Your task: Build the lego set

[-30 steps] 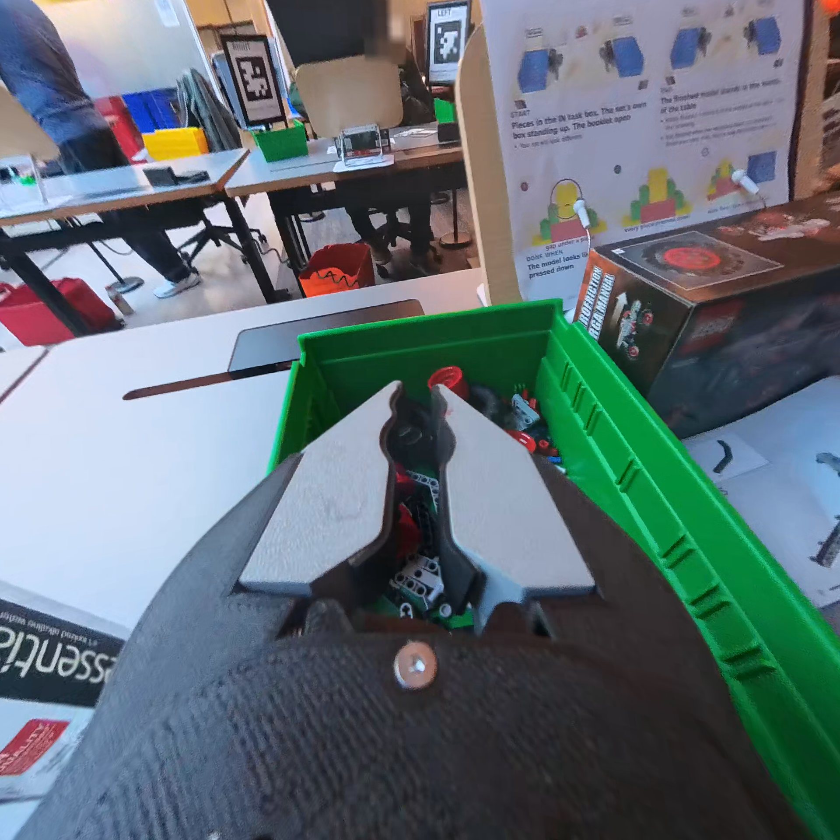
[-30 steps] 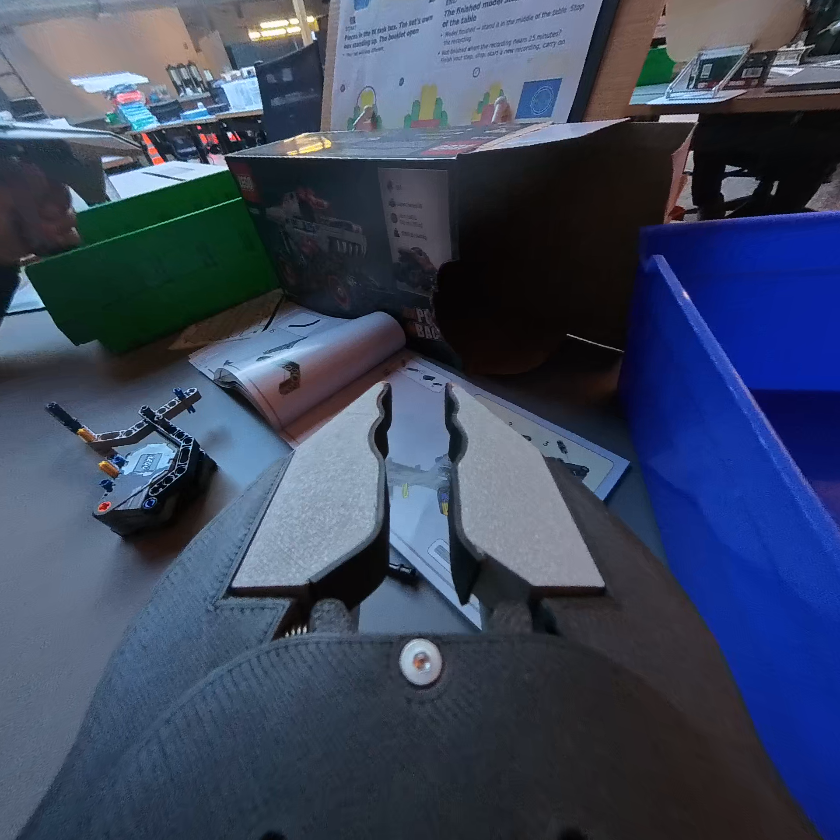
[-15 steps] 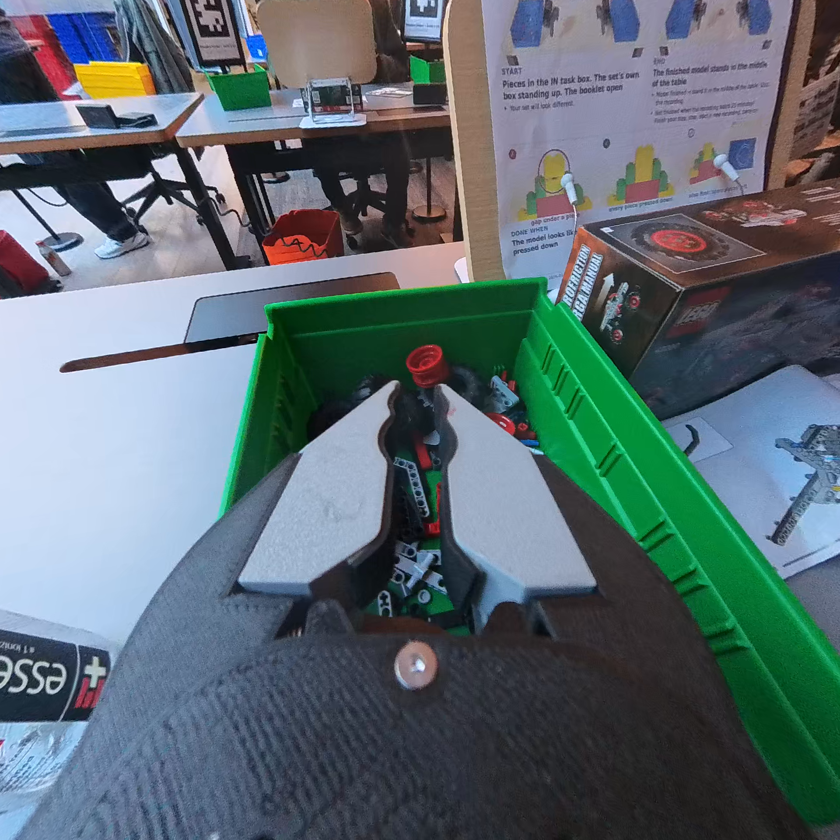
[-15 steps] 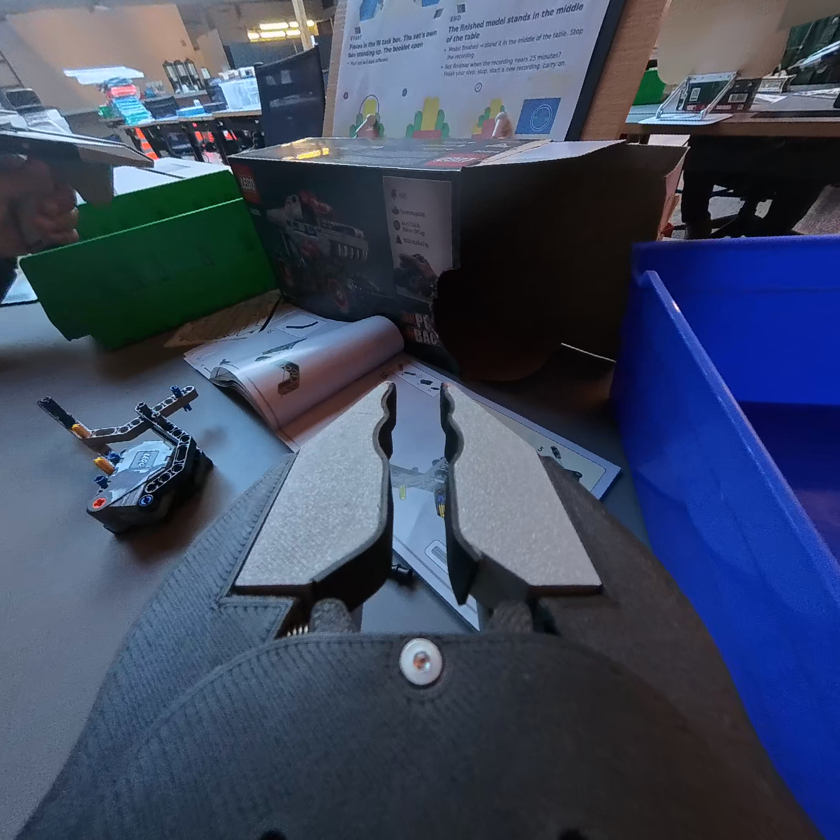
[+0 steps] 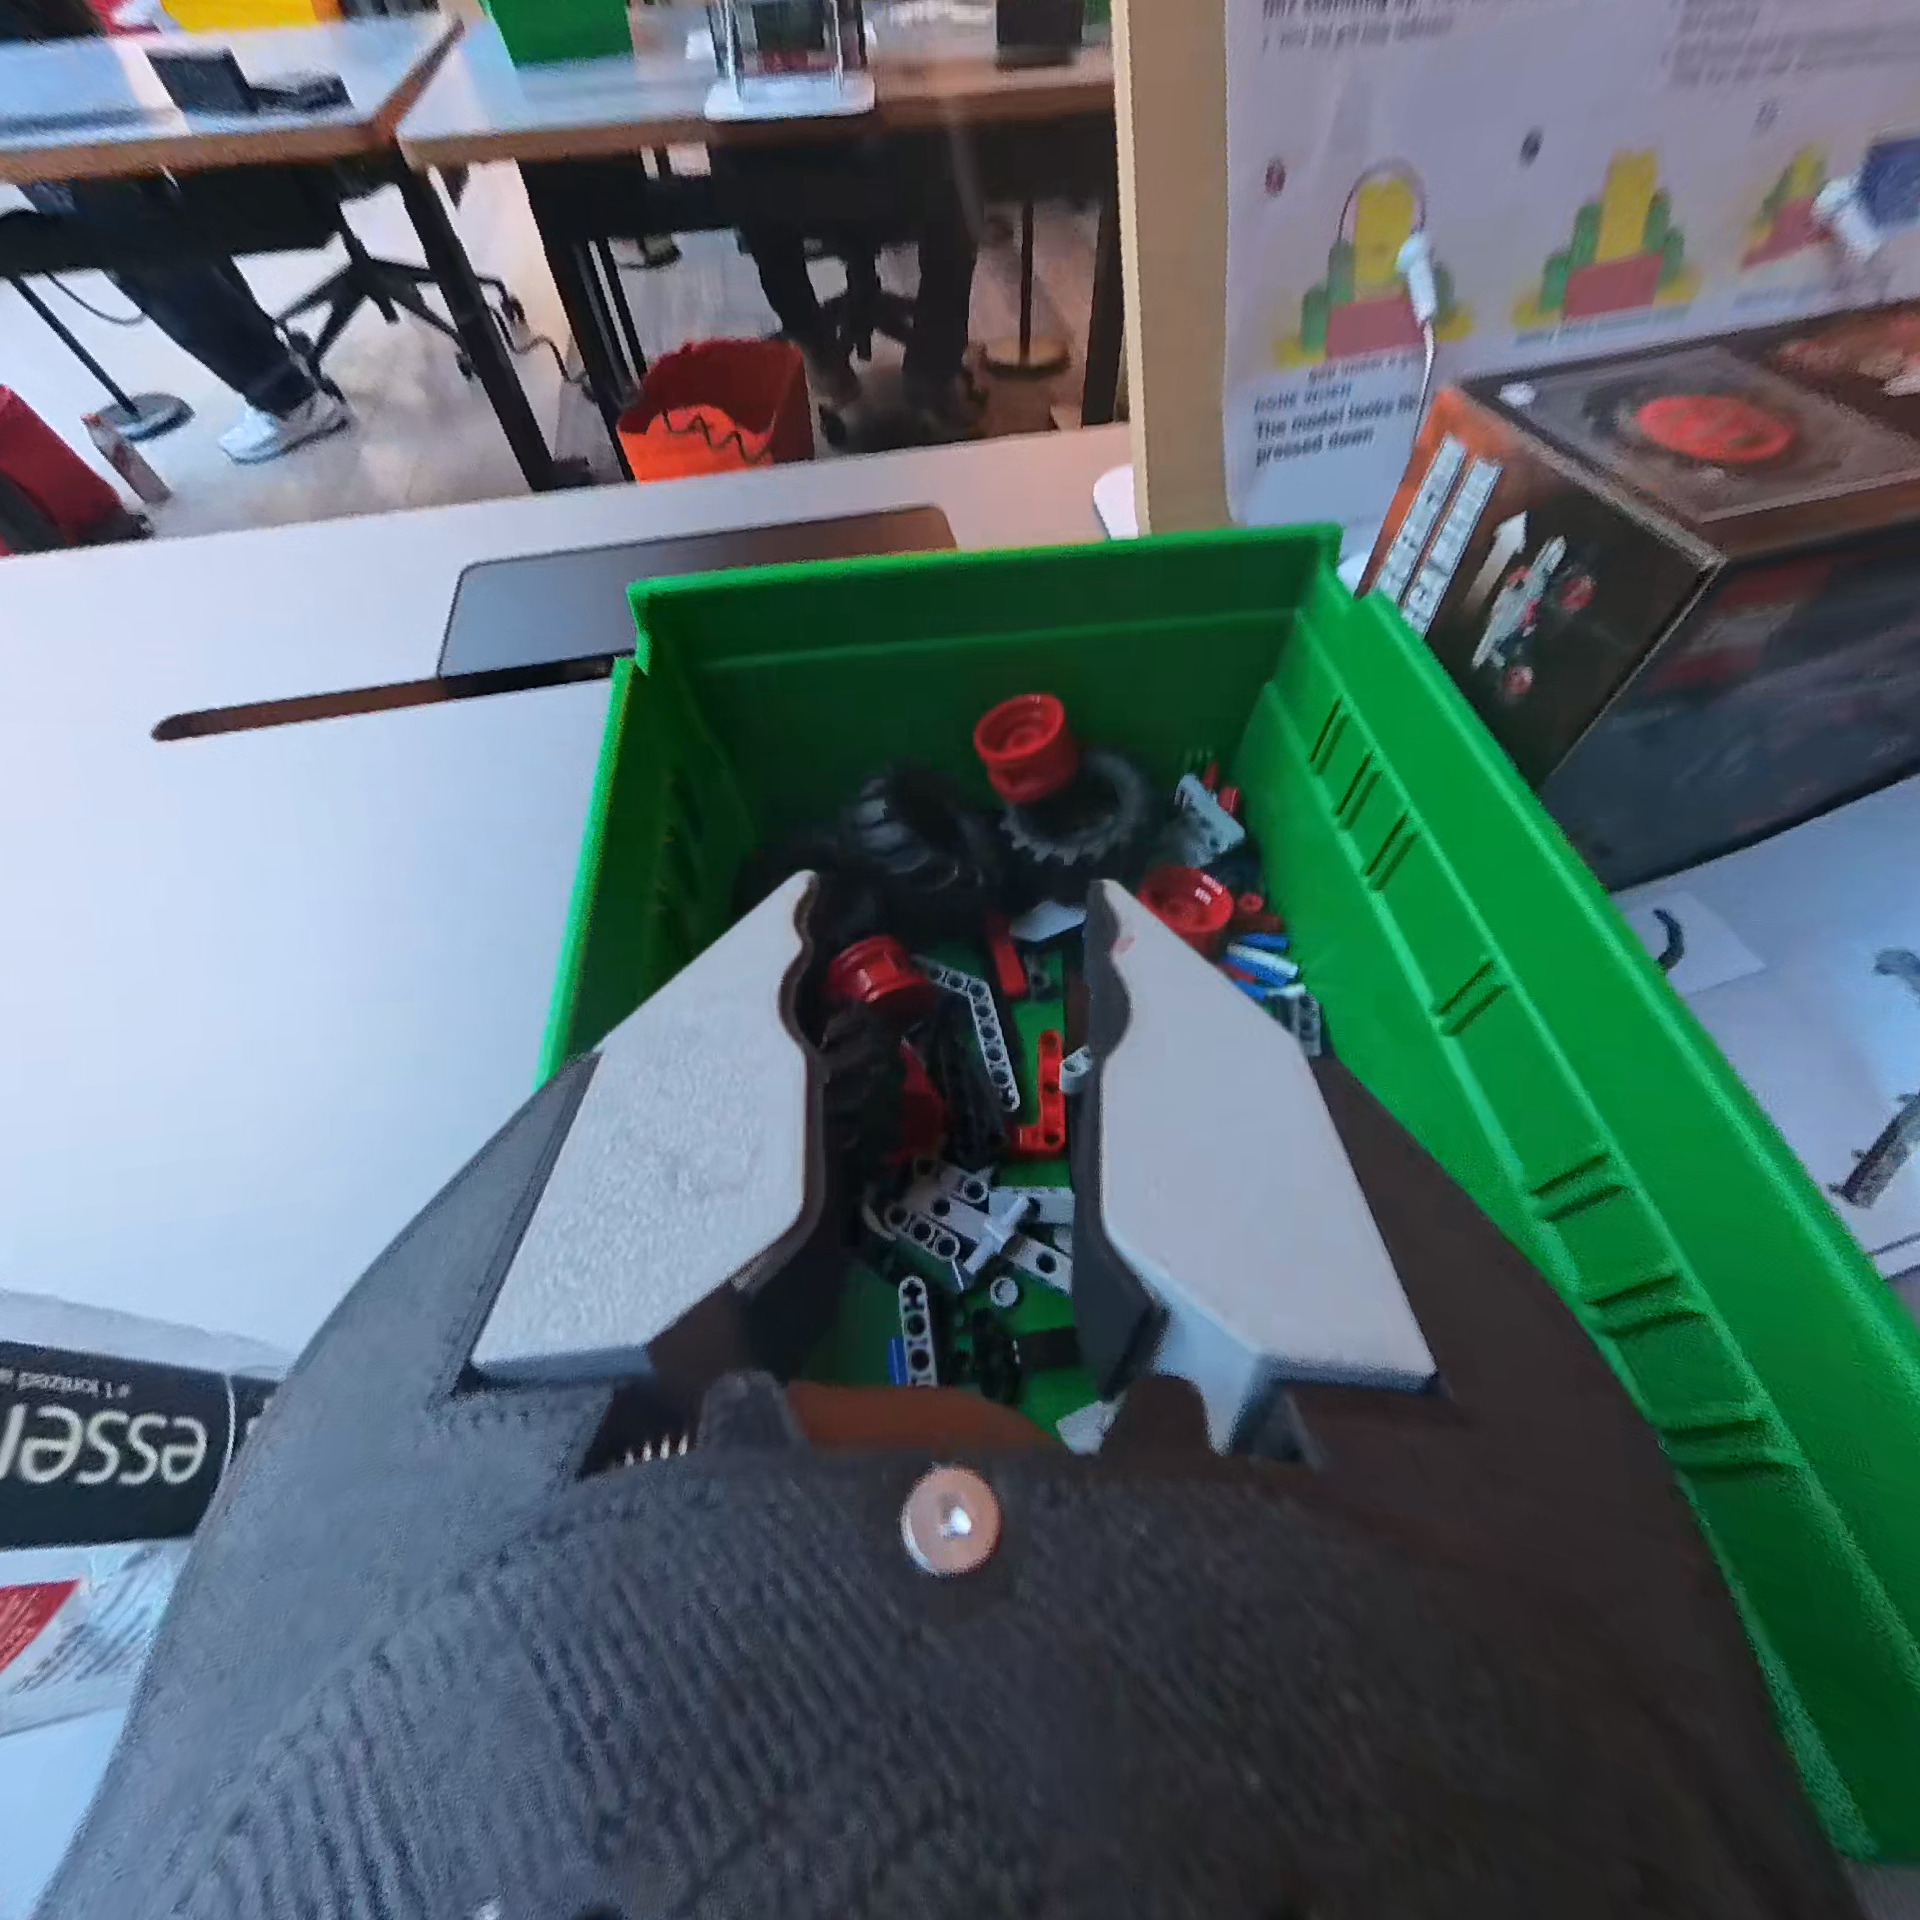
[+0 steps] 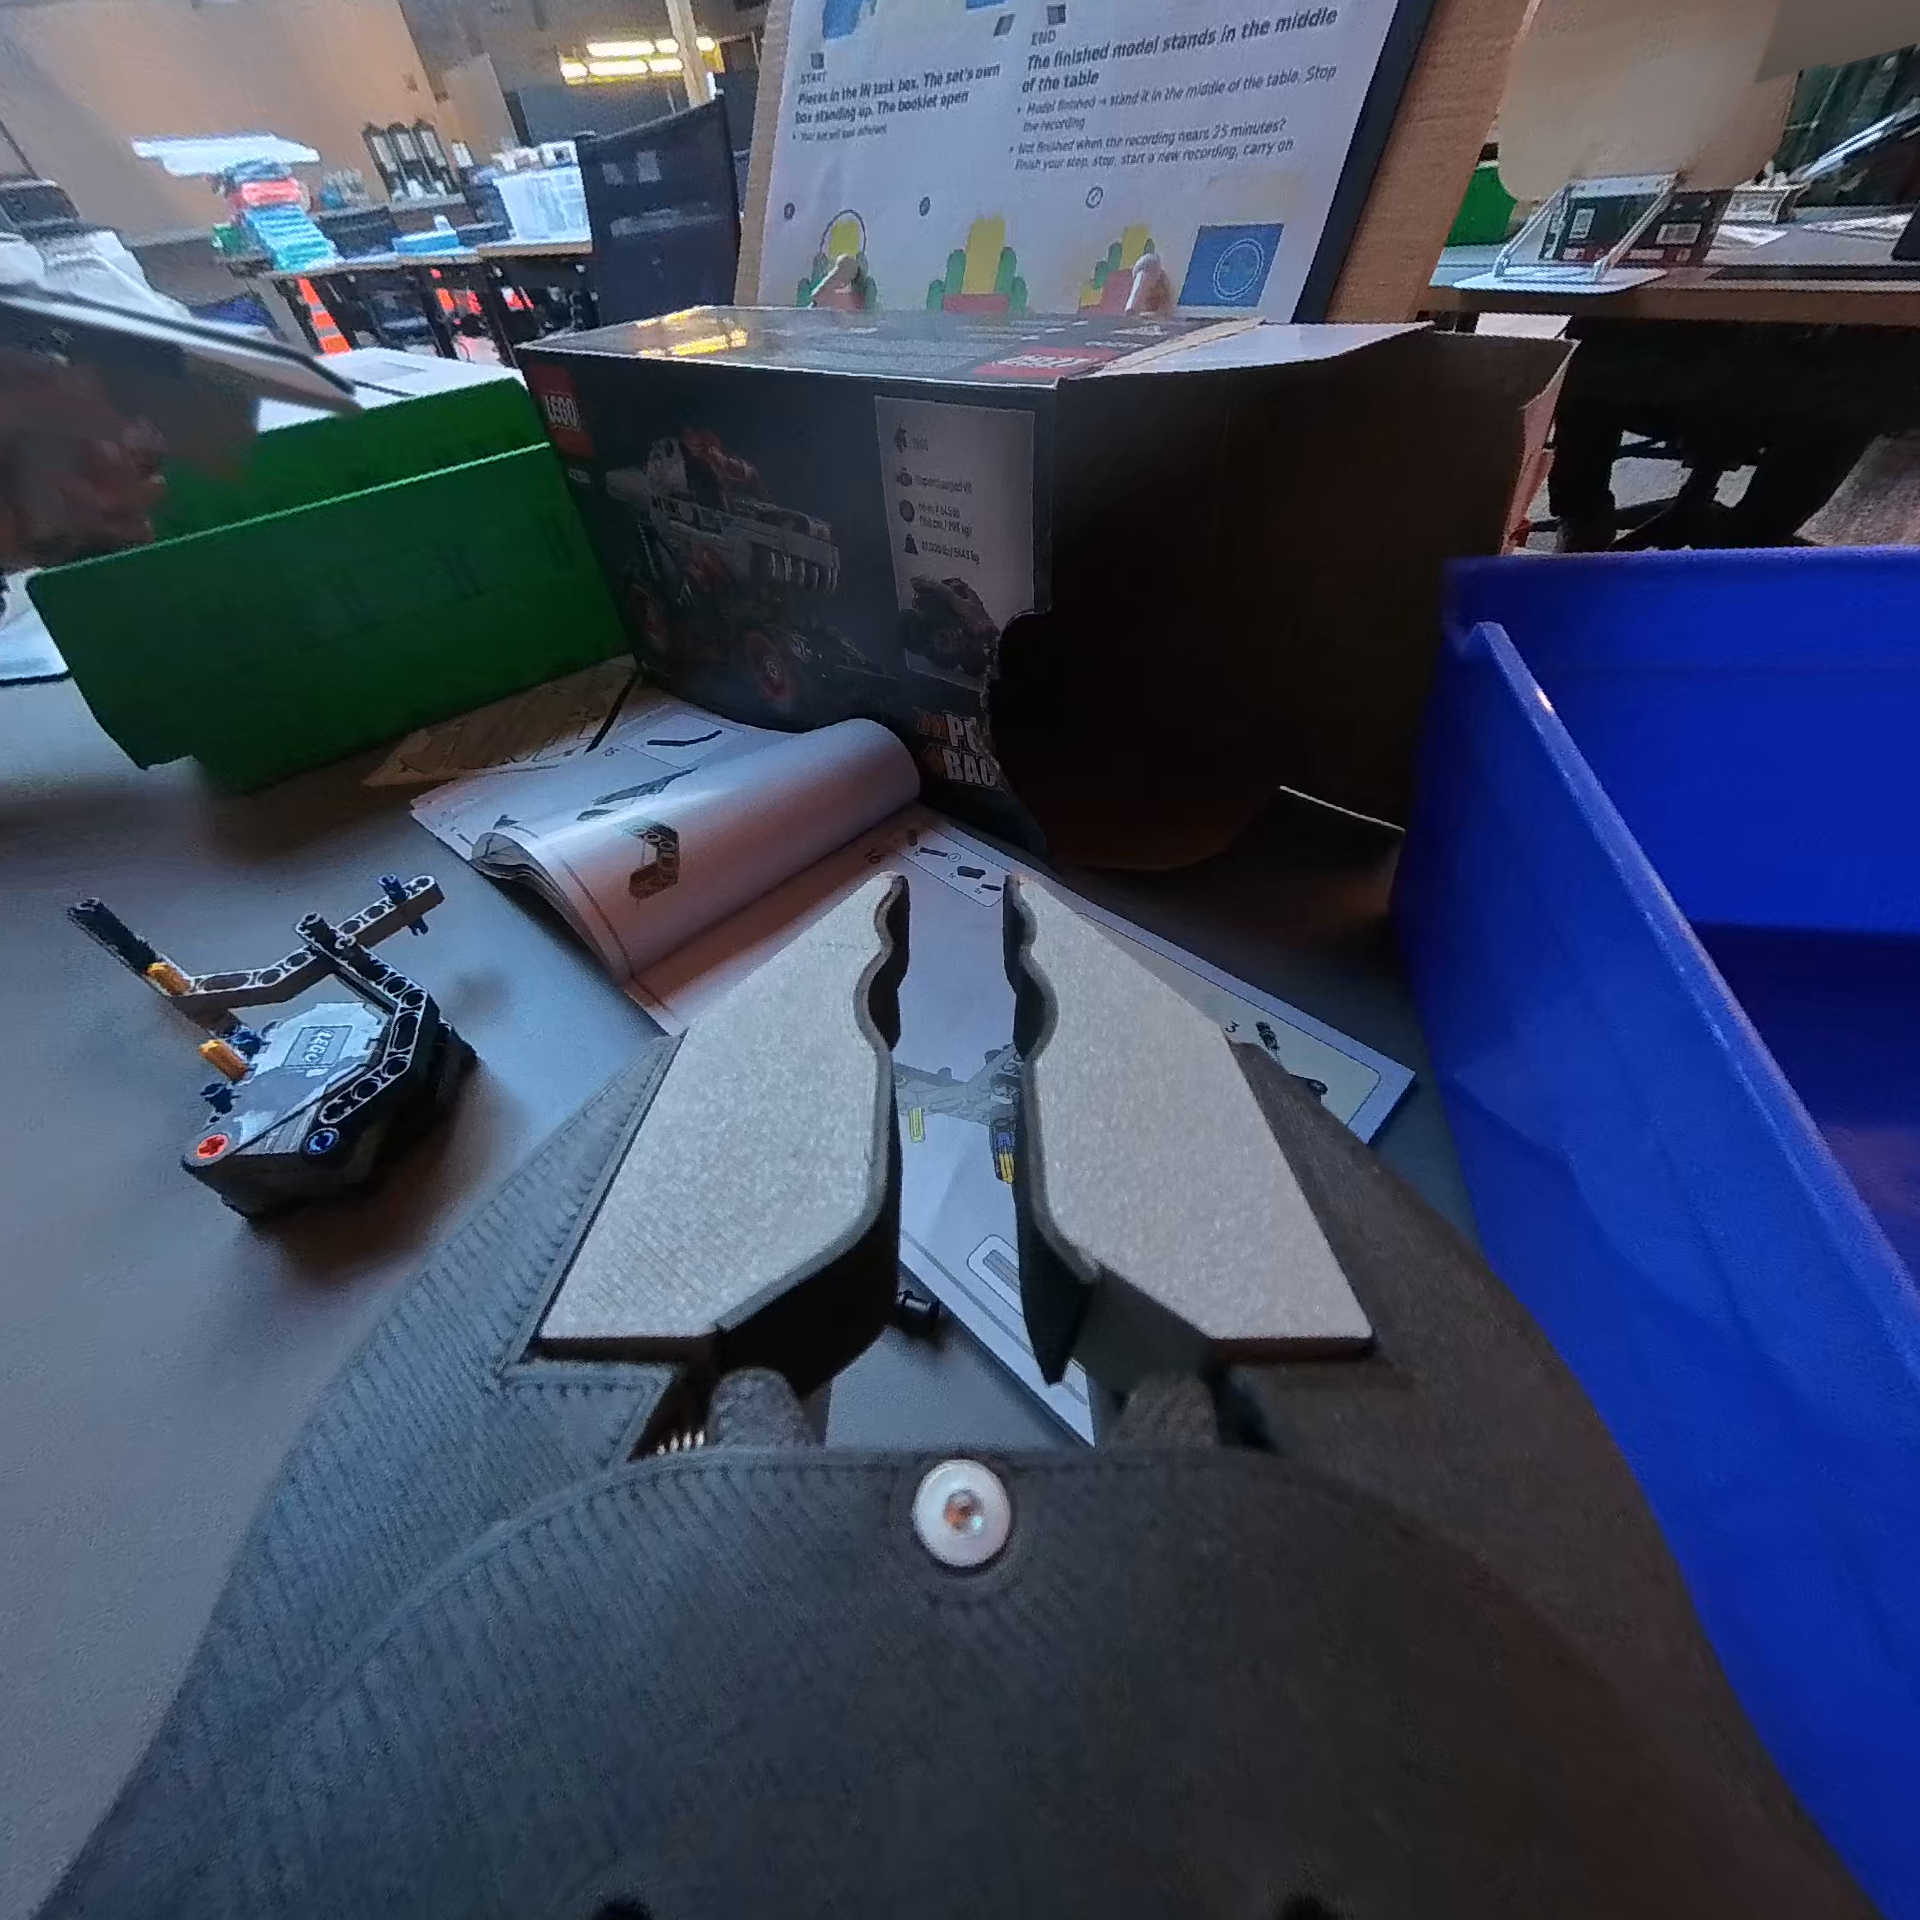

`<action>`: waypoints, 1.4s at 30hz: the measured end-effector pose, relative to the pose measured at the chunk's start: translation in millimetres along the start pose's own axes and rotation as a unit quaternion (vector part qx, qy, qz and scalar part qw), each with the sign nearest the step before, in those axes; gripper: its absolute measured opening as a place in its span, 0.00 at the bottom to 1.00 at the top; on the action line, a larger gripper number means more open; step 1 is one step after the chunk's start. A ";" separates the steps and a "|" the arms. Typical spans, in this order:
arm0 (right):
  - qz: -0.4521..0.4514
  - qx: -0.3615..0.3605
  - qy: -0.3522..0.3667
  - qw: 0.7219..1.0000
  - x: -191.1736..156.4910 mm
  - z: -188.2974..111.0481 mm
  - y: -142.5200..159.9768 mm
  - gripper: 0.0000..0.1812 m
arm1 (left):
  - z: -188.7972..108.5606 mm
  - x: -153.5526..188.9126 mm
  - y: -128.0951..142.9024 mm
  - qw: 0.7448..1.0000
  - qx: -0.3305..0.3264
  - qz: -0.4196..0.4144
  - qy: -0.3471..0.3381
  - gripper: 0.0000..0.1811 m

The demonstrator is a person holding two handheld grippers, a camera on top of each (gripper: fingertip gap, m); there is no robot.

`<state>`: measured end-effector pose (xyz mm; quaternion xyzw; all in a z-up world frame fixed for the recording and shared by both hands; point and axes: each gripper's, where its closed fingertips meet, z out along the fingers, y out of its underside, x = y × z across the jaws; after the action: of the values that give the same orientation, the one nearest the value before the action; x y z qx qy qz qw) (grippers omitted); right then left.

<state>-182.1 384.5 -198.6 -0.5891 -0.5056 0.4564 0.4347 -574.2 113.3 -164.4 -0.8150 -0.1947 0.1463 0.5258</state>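
My left gripper [image 5: 951, 914] hangs open and empty over the green bin [image 5: 1455, 997], pointing down into it. The bin holds several loose pieces: red wheel hubs [image 5: 1023, 746], black tyres [image 5: 1081, 831], grey and black beams [image 5: 966, 1216]. My right gripper [image 6: 954, 914] is slightly open and empty, low over the open instruction booklet [image 6: 727, 831]. A small dark partial model [image 6: 301, 1070] sits on the table to its left. The green bin also shows in the right wrist view [image 6: 332, 613], with the left gripper [image 6: 156, 343] above it.
The dark set box [image 6: 935, 540] stands behind the booklet and right of the green bin [image 5: 1621, 623]. A blue bin [image 6: 1683, 1039] stands close on the right. An instruction poster [image 6: 1070, 156] stands behind the box. A dark-labelled packet [image 5: 104, 1444] lies left of the green bin. One gripper's finger ends stand about 50 cm off the other's. The small dark partial model [image 6: 301, 1070] is about 20 cm from my right fingertips.
My left gripper has opened wider and tipped down over the green bin, so more pieces show. My right gripper has barely moved.
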 end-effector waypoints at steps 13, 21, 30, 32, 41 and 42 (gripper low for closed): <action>-0.002 -0.004 0.004 1.000 0.7 2.8 1.3 0.08 | 22.2 -25.6 73.7 0.974 -0.216 0.058 -0.042 0.33; 0.000 -0.005 0.036 0.999 13.4 -0.7 3.6 0.07 | 20.7 -39.2 80.6 0.952 -0.235 0.174 -0.090 0.15; -0.010 -0.017 0.030 0.999 9.0 2.7 7.6 0.05 | -5.1 -22.8 -12.4 0.985 0.012 0.149 -0.087 0.16; -0.013 -0.019 0.027 0.999 6.7 3.5 7.7 0.05 | -1.8 -17.5 -5.0 0.988 -0.009 0.136 -0.068 0.15; -0.020 -0.019 0.006 1.000 -3.1 6.3 6.6 0.04 | 9.2 -19.2 6.0 0.988 -0.027 0.132 -0.072 0.15; -0.020 -0.019 0.005 1.000 -3.8 6.6 6.6 0.04 | 10.5 -22.3 8.8 0.987 -0.035 0.133 -0.078 0.15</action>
<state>-187.5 380.3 -206.0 -0.5894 -0.5237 0.4350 0.4349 -597.1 107.9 -175.9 -0.8378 -0.1297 0.2712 0.4558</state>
